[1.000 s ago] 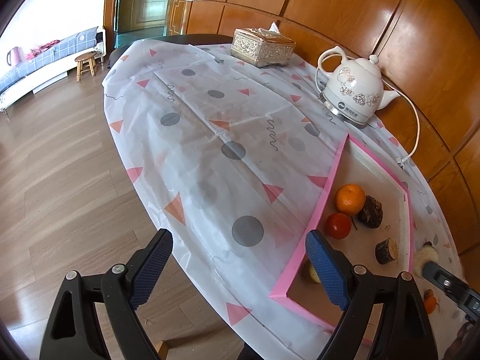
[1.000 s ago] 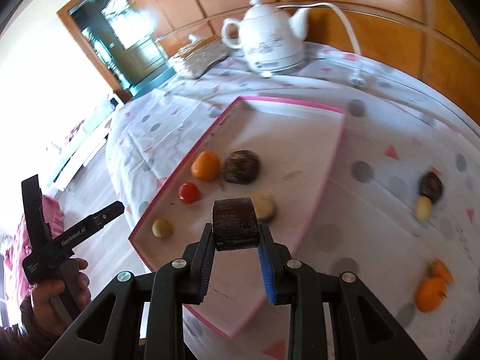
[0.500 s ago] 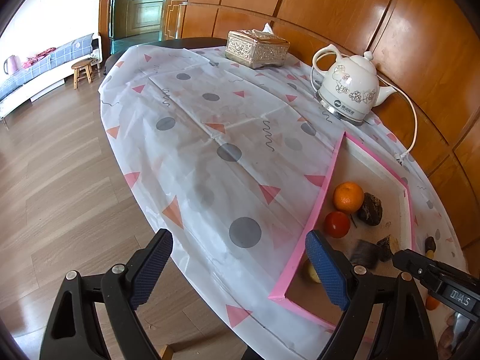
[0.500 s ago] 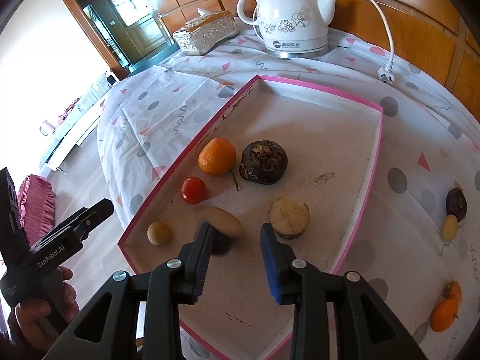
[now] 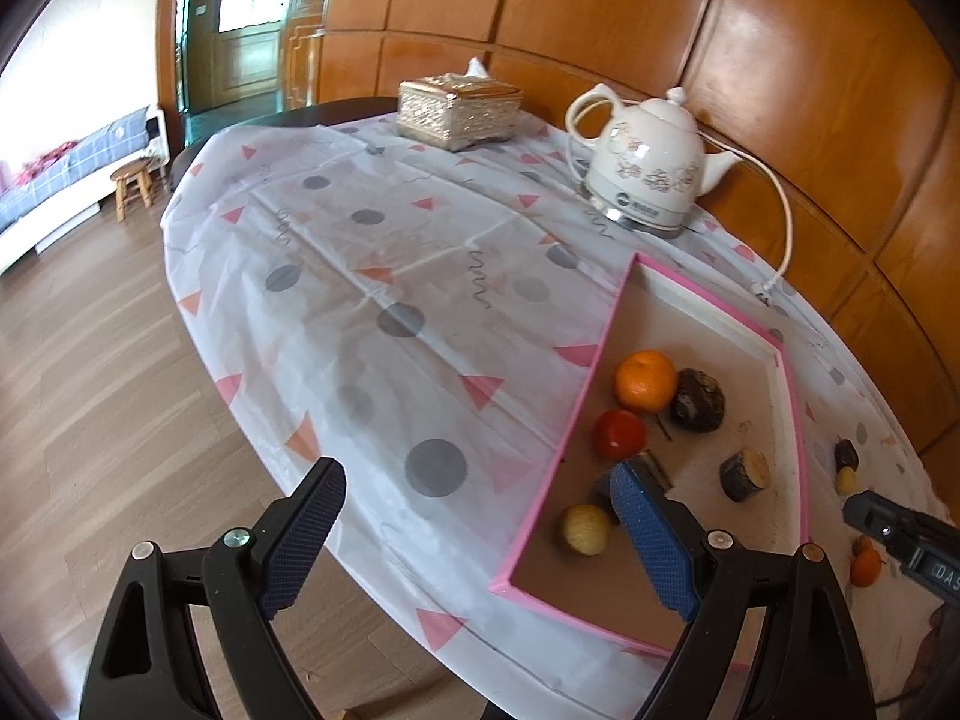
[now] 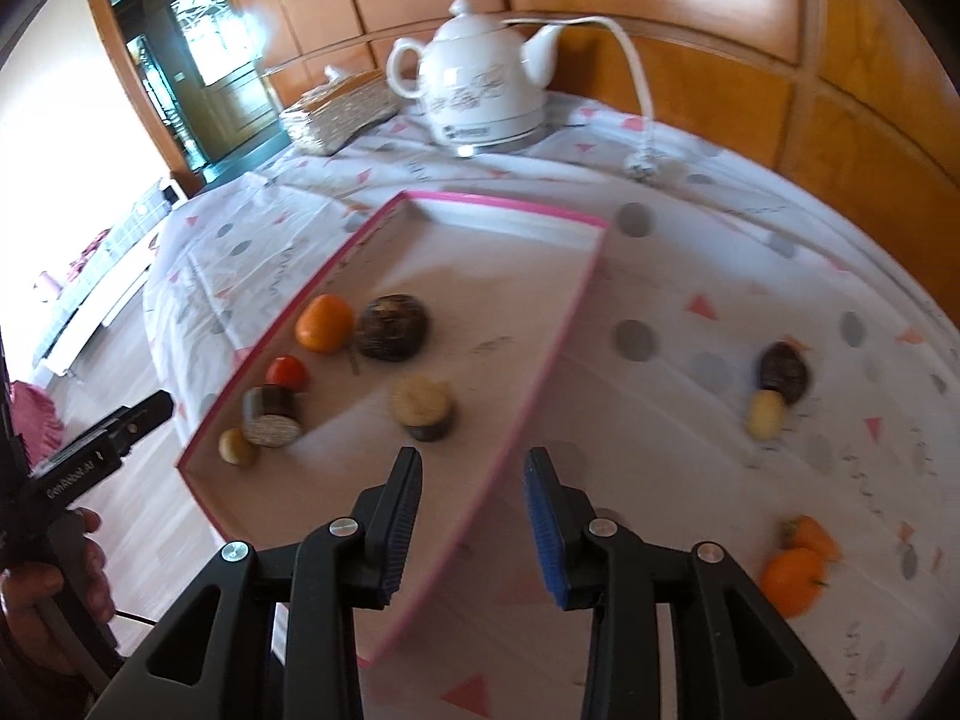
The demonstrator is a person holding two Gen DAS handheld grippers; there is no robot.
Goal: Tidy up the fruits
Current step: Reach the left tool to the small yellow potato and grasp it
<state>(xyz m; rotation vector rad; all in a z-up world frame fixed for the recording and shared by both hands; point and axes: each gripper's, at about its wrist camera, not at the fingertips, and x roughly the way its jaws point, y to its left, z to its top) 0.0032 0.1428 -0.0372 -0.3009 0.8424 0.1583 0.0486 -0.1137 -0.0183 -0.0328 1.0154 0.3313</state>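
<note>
A pink-rimmed tray (image 6: pixel 576 312) (image 5: pixel 588 372) lies on the table. In it are an orange (image 6: pixel 323 322) (image 5: pixel 645 380), a dark round fruit (image 6: pixel 393 327) (image 5: pixel 696 399), a red tomato (image 6: pixel 287 371) (image 5: pixel 619 433), a small yellow fruit (image 6: pixel 237 447) (image 5: pixel 585 529), a pale-topped cut piece (image 6: pixel 423 408) (image 5: pixel 744 474) and a dark cut piece (image 6: pixel 271 417) lying by the tomato. My right gripper (image 6: pixel 474 516) is open and empty over the tray's near right rim. My left gripper (image 5: pixel 474 534) is open and empty at the table's near edge, left of the tray.
Right of the tray on the cloth lie a dark fruit (image 6: pixel 783 366), a small yellow fruit (image 6: pixel 765 415) and two oranges (image 6: pixel 792 579). A white kettle (image 5: pixel 645 171) with its cord and a tissue box (image 5: pixel 459 111) stand at the back.
My right gripper has let go of the dark cut piece in the tray, then opened wider and pulled back toward the right rim. The left gripper shifted slightly.
</note>
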